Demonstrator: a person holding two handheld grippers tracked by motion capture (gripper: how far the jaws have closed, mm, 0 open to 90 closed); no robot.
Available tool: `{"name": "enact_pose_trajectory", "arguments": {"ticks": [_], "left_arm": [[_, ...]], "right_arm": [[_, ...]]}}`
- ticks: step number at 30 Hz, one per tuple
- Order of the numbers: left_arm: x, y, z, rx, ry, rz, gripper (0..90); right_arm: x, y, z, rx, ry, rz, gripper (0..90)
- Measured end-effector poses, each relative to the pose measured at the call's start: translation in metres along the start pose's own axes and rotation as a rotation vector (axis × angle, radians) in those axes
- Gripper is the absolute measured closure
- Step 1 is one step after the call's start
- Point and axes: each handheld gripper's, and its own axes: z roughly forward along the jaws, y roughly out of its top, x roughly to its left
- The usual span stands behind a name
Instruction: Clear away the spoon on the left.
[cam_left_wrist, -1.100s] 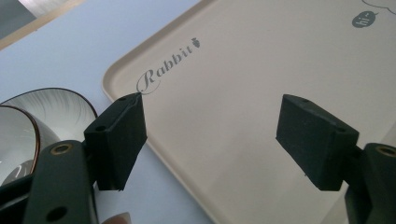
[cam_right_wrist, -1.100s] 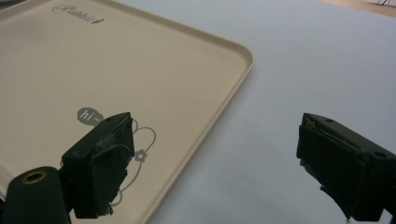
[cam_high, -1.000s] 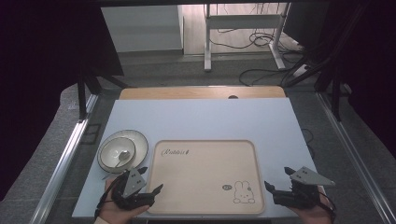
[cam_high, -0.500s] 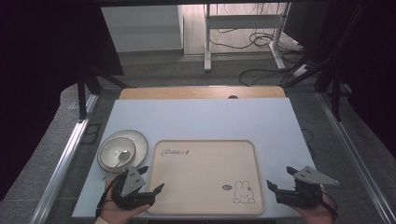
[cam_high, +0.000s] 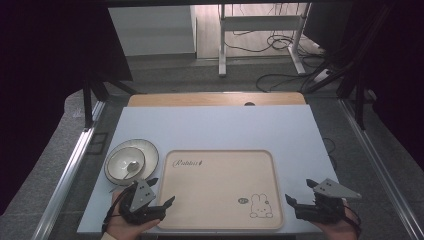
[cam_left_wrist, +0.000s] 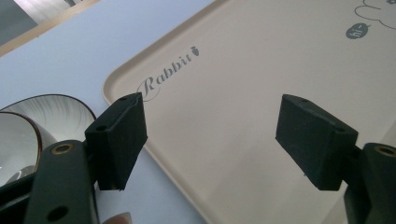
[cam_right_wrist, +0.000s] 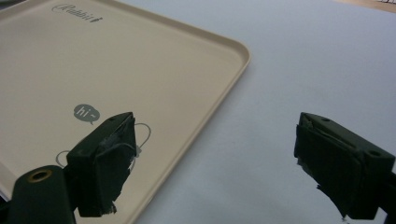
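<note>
A beige tray (cam_high: 220, 187) printed with a rabbit and the word "Rabbit" lies at the table's near middle. To its left, a white bowl (cam_high: 125, 162) with a spoon in it sits on a striped plate (cam_high: 147, 152). My left gripper (cam_high: 161, 191) is open at the tray's near-left corner, one jaw over the tray (cam_left_wrist: 243, 84) and one over its rim beside the plate (cam_left_wrist: 60, 112). Off the tray's near-right corner, my right gripper (cam_high: 299, 191) is open, its left jaw above the rabbit print (cam_right_wrist: 140, 135) and its right jaw above bare table. Both hold nothing.
The pale blue table top (cam_high: 215, 127) stretches bare behind the tray, with a wooden strip (cam_high: 215, 99) along its far edge. Metal rails run down both sides. Beyond the table are a desk frame (cam_high: 260, 30) and floor cables.
Almost nothing differs; the right gripper has drifted slightly toward the near right. Both stay open.
</note>
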Motion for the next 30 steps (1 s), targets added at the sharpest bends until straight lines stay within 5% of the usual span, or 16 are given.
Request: {"name": "enact_pose_trajectory", "arguments": {"ticks": [30], "left_arm": [[0.002, 0.008, -0.015, -0.048, 0.064, 0.038, 24.2]], "right_arm": [[0.001, -0.001, 0.001, 0.016, -0.017, -0.015, 13.0]]}}
